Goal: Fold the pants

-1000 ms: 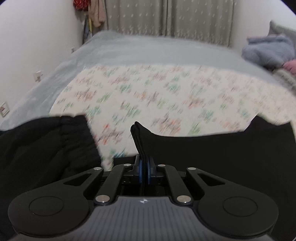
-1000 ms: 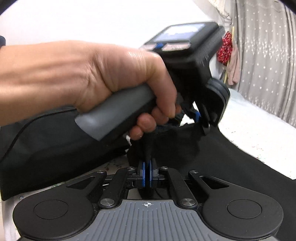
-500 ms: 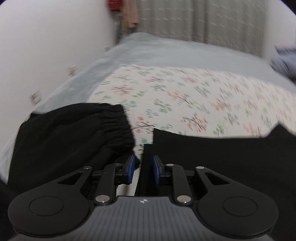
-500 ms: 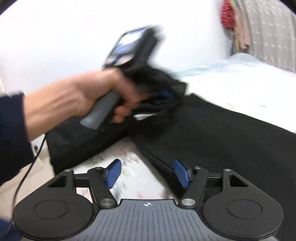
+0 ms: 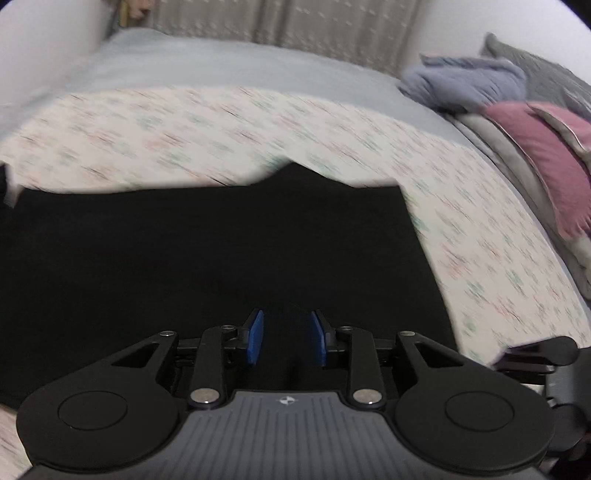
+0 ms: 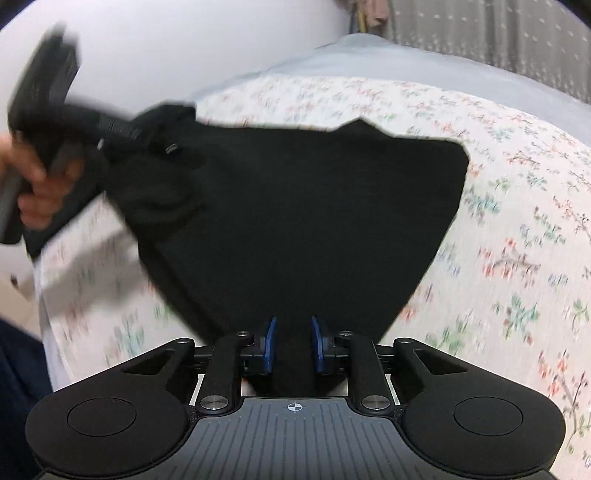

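Black pants (image 5: 207,254) lie folded flat on a floral sheet (image 5: 229,125) on the bed; they also show in the right wrist view (image 6: 314,206). My left gripper (image 5: 286,341) is open, its blue pads apart just above the black cloth and holding nothing. My right gripper (image 6: 293,345) is open too, its pads either side of the pants' near edge without pinching it. In the right wrist view the left gripper (image 6: 44,99), blurred, is in a hand at the pants' far left end.
A grey-blue blanket (image 5: 465,81) and pink pillow (image 5: 546,155) lie at the bed's right side. Grey curtains (image 5: 288,26) hang behind the bed. A white wall (image 6: 184,48) runs along the left. Floral sheet (image 6: 517,240) lies bare to the right of the pants.
Both grippers, shut on the pants a second ago, have opened and let go. The pants now lie flat, and both grippers have swung to the right over them.
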`<action>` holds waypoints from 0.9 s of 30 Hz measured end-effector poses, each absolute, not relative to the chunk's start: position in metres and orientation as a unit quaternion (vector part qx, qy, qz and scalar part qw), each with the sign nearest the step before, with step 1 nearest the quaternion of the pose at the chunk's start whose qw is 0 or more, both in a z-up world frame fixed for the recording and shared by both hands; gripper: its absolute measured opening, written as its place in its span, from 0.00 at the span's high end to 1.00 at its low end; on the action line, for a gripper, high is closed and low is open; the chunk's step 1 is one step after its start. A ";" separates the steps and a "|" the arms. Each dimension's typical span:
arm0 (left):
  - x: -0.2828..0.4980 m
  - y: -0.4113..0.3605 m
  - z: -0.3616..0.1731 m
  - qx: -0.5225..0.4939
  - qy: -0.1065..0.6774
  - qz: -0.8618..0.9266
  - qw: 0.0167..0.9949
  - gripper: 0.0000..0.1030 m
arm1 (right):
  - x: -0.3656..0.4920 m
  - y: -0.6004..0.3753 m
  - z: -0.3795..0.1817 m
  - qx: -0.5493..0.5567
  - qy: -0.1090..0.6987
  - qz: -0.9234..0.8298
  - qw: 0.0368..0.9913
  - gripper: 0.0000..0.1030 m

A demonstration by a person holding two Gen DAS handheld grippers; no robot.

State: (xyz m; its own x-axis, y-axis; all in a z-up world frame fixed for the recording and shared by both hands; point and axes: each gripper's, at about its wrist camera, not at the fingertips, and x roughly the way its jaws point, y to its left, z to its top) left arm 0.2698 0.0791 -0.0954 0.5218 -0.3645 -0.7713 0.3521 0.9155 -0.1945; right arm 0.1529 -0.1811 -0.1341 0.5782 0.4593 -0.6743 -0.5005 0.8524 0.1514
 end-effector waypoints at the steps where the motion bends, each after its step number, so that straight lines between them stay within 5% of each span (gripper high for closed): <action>1: 0.263 0.067 -0.107 0.001 0.453 -0.208 0.867 0.47 | 0.146 -0.177 -0.138 -0.042 0.364 0.271 0.890 0.82; 6: 0.250 0.051 -0.140 0.026 0.446 -0.196 0.873 0.46 | 0.153 -0.172 -0.127 -0.056 0.368 0.260 0.891 0.82; 9: 0.255 0.067 -0.142 -0.029 0.453 -0.196 0.869 0.46 | 0.145 -0.192 -0.122 -0.042 0.366 0.254 0.895 0.73; 13: 0.254 0.074 -0.144 -0.038 0.450 -0.202 0.869 0.47 | 0.134 -0.200 -0.125 -0.030 0.365 0.245 0.898 0.37; 21: 0.256 0.071 -0.141 -0.055 0.459 -0.199 0.864 0.48 | 0.118 -0.189 -0.150 0.059 0.339 0.203 0.917 0.36; 27: 0.250 0.072 -0.141 -0.049 0.454 -0.200 0.867 0.51 | 0.118 -0.154 -0.159 0.013 0.309 0.130 0.942 0.40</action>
State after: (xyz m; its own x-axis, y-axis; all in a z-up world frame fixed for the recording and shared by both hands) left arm 0.2503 0.0717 -0.1412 0.5072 -0.3908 -0.7682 0.3023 0.9153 -0.2660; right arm 0.1180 -0.1543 -0.1593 0.7747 0.2536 -0.5792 -0.2372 0.9657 0.1055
